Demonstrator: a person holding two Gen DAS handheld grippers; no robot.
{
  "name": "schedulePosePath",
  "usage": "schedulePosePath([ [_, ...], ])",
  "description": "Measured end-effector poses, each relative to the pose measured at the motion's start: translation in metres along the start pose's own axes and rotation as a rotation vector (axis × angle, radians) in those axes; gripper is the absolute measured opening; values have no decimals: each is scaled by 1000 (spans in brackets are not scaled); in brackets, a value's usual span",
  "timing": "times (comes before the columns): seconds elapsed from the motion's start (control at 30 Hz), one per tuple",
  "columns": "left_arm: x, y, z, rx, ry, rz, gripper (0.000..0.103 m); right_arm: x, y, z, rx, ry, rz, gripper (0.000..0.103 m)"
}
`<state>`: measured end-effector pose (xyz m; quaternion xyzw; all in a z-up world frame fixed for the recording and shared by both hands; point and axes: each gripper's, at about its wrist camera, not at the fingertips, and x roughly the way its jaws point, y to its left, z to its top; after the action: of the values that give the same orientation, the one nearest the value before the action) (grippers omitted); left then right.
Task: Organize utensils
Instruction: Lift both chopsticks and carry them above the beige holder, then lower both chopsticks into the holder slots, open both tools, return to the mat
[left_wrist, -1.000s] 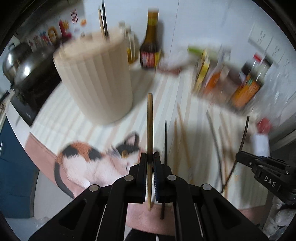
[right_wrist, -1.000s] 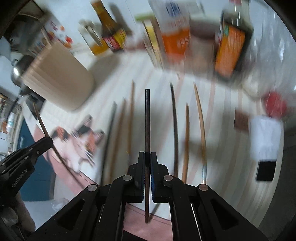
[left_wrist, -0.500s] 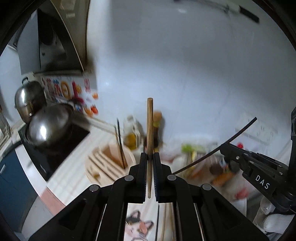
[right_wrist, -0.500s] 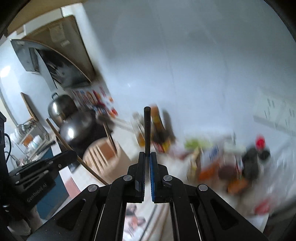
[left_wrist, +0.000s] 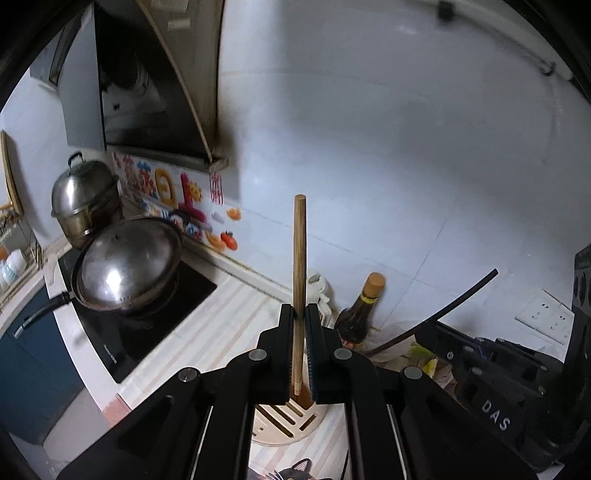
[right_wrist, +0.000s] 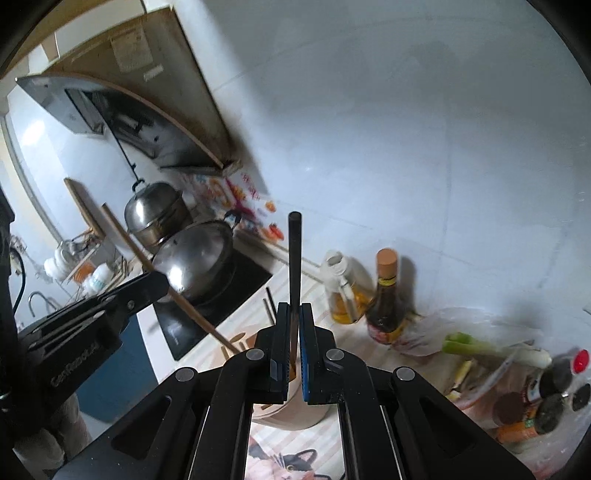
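Chopsticks are in both claws. The left claw (left_wrist: 300, 314) is squeezed tight on a light wooden chopstick (left_wrist: 299, 258). The stick stands straight up between the two black fingers, and its low end dips into a slot of the round chopstick holder (left_wrist: 284, 421) on the bench (left_wrist: 221, 325). The claw points forward and sits right over the holder.

The right claw (right_wrist: 291, 314) is squeezed tight on a black chopstick (right_wrist: 294, 258). This stick stands upright too, with its top end well above the fingers. Its low end is hidden between the pads, so I cannot tell if it reaches the holder, which sits just under this claw. Two more sticks already stand in the far side of the holder.

Seen from the right wrist, the left claw comes in from the left and its wooden stick leans down into the holder. Seen from the left wrist, the right claw is on the right, with the black stick slanting up from it.

A dark sauce bottle (right_wrist: 384, 295) and an oil bottle (right_wrist: 341, 291) stand by the wall behind the holder. A shiny wok lid (left_wrist: 127, 262) sits on the black stove to the left. A cat picture (right_wrist: 284, 458) shows on the mat near the bottom.
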<state>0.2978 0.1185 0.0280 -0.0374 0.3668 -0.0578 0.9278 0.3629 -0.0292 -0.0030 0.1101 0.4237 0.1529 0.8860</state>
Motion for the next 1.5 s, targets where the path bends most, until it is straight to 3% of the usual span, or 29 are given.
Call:
schedulePosePath([
  [0.33, 35, 10, -11, -45, 89, -2, 4, 37, 3, -9, -20, 105, 11, 5],
  [0.57, 44, 9, -13, -52, 133, -51, 4, 53, 3, -10, -22, 168, 5, 5],
  [0.67, 44, 9, -13, -62, 166, -51, 9, 58, 0, -11, -2, 205, 4, 6],
  [0.73, 40, 10, -13, -74, 178, -46, 9, 55, -5, -11, 27, 211, -7, 14],
  [0.8, 30, 11, -13, -68, 155, -14, 17, 46, -13, -11, 58, 189, -20, 45],
  [0.83, 24, 12, -14, -61, 139, 0, 40, 40, -18, -12, 69, 174, -26, 49],
  [0.87, 18, 14, -16, -57, 120, 20, 72, 35, -21, -13, 76, 164, -29, 52],
  [0.9, 10, 16, -20, -60, 96, 41, 82, 26, -27, -17, 88, 151, -45, 52],
  [1.03, -12, 22, -40, -55, 41, 66, 84, -1, -44, -39, 113, 112, -121, 67],
  [1.13, -21, 23, -64, -37, 32, 88, 103, -18, -64, -68, 168, 79, -164, 87],
  [1.27, -23, 22, -100, -26, 43, 128, 103, -30, -86, -118, 208, 40, -234, 103],
  [1.5, 11, -1, -169, 34, 179, 93, 103, -22, -126, -199, 278, 128, -293, 103],
])
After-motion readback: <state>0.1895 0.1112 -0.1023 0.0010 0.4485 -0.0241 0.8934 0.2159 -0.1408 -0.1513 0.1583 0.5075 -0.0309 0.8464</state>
